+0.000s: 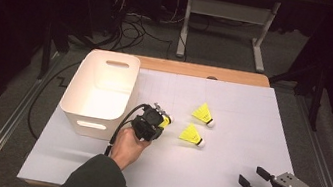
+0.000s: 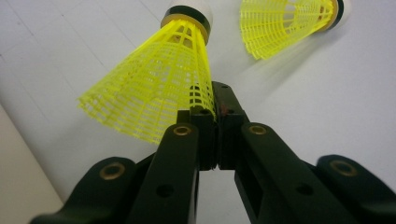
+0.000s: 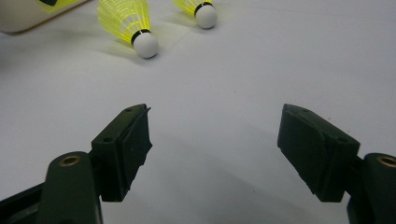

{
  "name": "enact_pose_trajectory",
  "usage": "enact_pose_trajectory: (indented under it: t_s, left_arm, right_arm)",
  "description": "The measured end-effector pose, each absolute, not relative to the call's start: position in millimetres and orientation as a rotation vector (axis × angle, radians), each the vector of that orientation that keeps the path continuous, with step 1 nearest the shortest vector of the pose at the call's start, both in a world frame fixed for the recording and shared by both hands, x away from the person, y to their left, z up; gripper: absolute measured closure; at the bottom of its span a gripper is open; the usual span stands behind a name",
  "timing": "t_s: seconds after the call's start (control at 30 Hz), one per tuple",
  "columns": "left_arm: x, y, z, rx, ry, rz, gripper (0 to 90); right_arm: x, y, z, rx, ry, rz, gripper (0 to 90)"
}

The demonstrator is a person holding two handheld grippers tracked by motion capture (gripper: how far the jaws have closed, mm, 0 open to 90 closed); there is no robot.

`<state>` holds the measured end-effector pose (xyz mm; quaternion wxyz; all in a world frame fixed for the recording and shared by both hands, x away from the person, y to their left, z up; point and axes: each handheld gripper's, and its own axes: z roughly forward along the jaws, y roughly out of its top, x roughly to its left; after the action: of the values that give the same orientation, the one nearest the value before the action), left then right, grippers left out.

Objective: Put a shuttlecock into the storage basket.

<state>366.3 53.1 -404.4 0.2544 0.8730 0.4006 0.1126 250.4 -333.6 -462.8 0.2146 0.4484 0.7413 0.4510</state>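
Note:
Three yellow mesh shuttlecocks with white cork heads are in play. My left gripper [image 1: 162, 117] is shut on the skirt edge of one shuttlecock [image 2: 159, 79], holding it just right of the white bin [image 1: 99, 90]. In the left gripper view its cork points away from me. The other two shuttlecocks [image 1: 203, 114] [image 1: 192, 135] lie on the white table sheet [image 1: 221, 183], right of the left gripper. One of them [image 2: 285, 23] lies beyond the held one. My right gripper [image 1: 251, 176] stands open near the front right edge, nothing between its jaws [image 3: 215, 126], facing both loose shuttlecocks [image 3: 128, 21] [image 3: 198, 7].
The white bin with handle slots stands at the table's left; its corner [image 3: 28, 14] is at the top left of the right gripper view. A wooden table edge [image 1: 198, 71] runs along the back. Cables and a desk frame [image 1: 225, 27] are on the floor beyond.

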Motion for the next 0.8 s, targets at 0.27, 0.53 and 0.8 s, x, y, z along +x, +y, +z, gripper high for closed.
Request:
enact_pose_trajectory:
  t_s: [0.27, 0.53, 0.8]
  left_arm:
    - [373.1, 55.7, -403.4, 2.369, 1.110, 0.297, 88.6]
    - [374.0, 58.4, -400.1, 2.343, 1.136, 0.306, 88.6]
    - [376.1, 58.2, -392.2, 2.346, 1.125, 0.330, 88.6]
  right_arm:
    - [250.3, -333.7, -462.8, 1.249, 2.053, 1.252, 25.9]
    - [250.5, -333.7, -462.8, 1.246, 2.054, 1.252, 25.9]
    - [250.2, -333.8, -462.7, 1.250, 2.052, 1.254, 25.9]
